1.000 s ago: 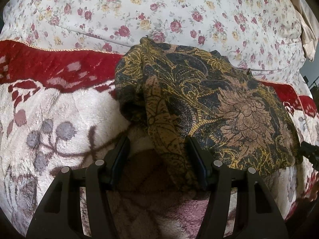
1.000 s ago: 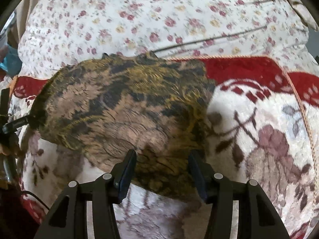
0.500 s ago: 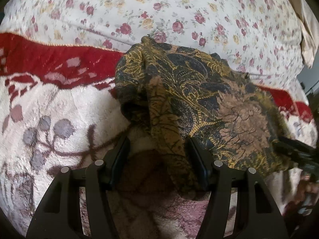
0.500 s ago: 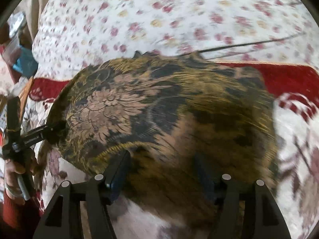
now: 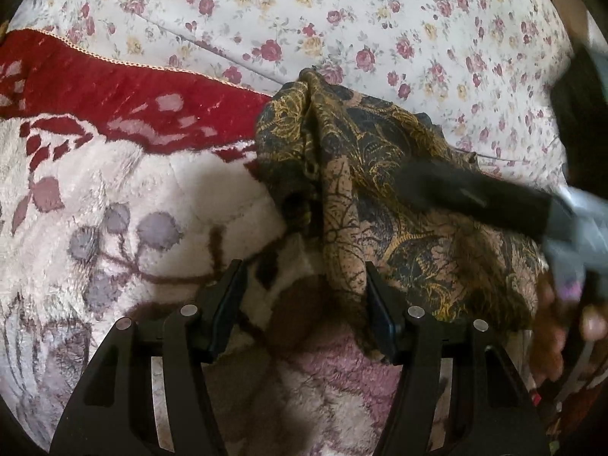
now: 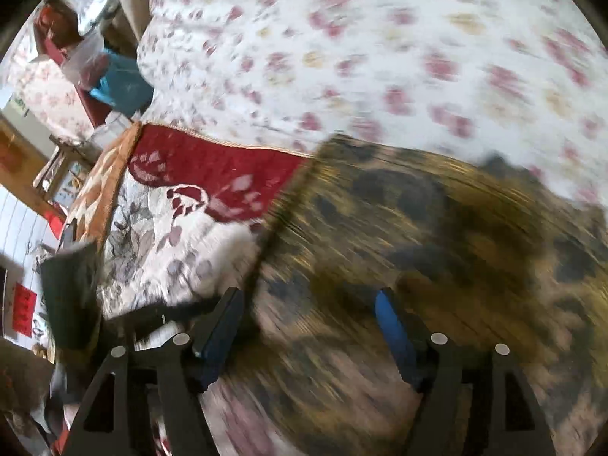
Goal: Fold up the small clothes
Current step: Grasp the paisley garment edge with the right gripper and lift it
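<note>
A small garment (image 5: 399,205) in dark fabric with gold and tan paisley lies bunched on a plush blanket (image 5: 114,205). My left gripper (image 5: 304,304) is open; a folded strip of the garment hangs against its right finger (image 5: 380,323). My right gripper (image 6: 311,319) is open, low over the garment (image 6: 437,250), which fills that blurred view. In the left wrist view the right gripper's finger (image 5: 463,193) reaches in from the right over the garment.
A floral sheet (image 5: 342,19) covers the bed beyond the blanket's red border (image 5: 133,95). In the right wrist view, room clutter (image 6: 76,57) and furniture lie past the bed's left edge. A hand (image 5: 551,326) shows at the lower right.
My right gripper has swept left across the garment, blurring its view and appearing over the cloth in the left wrist view. My left gripper has stayed nearly still.
</note>
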Demonstrator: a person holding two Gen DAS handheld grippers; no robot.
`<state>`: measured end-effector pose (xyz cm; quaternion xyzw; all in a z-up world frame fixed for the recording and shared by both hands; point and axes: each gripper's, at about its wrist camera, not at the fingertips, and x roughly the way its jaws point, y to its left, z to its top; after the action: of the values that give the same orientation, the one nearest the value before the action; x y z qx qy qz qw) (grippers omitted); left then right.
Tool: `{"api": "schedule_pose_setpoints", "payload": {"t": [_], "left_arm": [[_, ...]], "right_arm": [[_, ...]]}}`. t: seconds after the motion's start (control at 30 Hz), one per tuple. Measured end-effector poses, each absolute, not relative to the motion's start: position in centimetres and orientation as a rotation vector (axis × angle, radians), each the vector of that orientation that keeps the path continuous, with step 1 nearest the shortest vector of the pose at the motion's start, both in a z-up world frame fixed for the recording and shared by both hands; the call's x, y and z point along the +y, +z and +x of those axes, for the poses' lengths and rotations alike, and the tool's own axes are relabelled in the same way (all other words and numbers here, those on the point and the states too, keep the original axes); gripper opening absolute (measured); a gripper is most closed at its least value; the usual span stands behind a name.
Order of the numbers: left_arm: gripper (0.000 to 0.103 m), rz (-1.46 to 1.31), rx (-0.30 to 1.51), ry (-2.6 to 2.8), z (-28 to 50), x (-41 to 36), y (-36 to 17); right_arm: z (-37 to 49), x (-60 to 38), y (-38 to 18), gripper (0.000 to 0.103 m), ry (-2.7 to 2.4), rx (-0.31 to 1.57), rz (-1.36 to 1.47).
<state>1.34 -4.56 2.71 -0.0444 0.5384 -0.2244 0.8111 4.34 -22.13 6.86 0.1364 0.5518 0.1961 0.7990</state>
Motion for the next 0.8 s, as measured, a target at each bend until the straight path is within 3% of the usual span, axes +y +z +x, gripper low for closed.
{"api": "schedule_pose_setpoints", "payload": {"t": [0.17, 0.2, 0.23, 0.3, 0.33, 0.47, 0.8], "left_arm": [[0.060, -0.136, 1.167, -0.497, 1.4, -3.8, 2.5], [0.060, -0.147, 1.171, -0.499, 1.5, -3.7, 2.5], [0.060, -0.150, 1.174, -0.503, 1.5, -3.6, 2.6], [0.060, -0.153, 1.169, -0.507, 1.5, -3.4, 2.9], [0.060, -0.162, 1.156, -0.506, 1.5, -3.0, 3.2], [0.060, -0.264, 1.090, -0.550, 1.6, -1.5, 4.8], [0.061, -0.375, 1.006, -0.816, 2.4, -4.5, 6.2]], "right_arm": [[7.8, -18.2, 5.6, 0.070, 0.412, 1.247, 0.231], [8.0, -17.5, 5.3, 0.065, 0.423, 1.252, 0.197], [8.2, -17.3, 5.0, 0.037, 0.438, 1.252, 0.183], [8.2, -17.5, 4.5, 0.017, 0.447, 1.254, 0.188], [8.1, -17.7, 4.5, 0.014, 0.461, 1.242, 0.201], [7.7, -19.6, 6.5, 0.005, 0.514, 1.163, 0.300], [6.7, -23.8, 10.5, 0.004, 0.539, 1.035, 0.448]]}}
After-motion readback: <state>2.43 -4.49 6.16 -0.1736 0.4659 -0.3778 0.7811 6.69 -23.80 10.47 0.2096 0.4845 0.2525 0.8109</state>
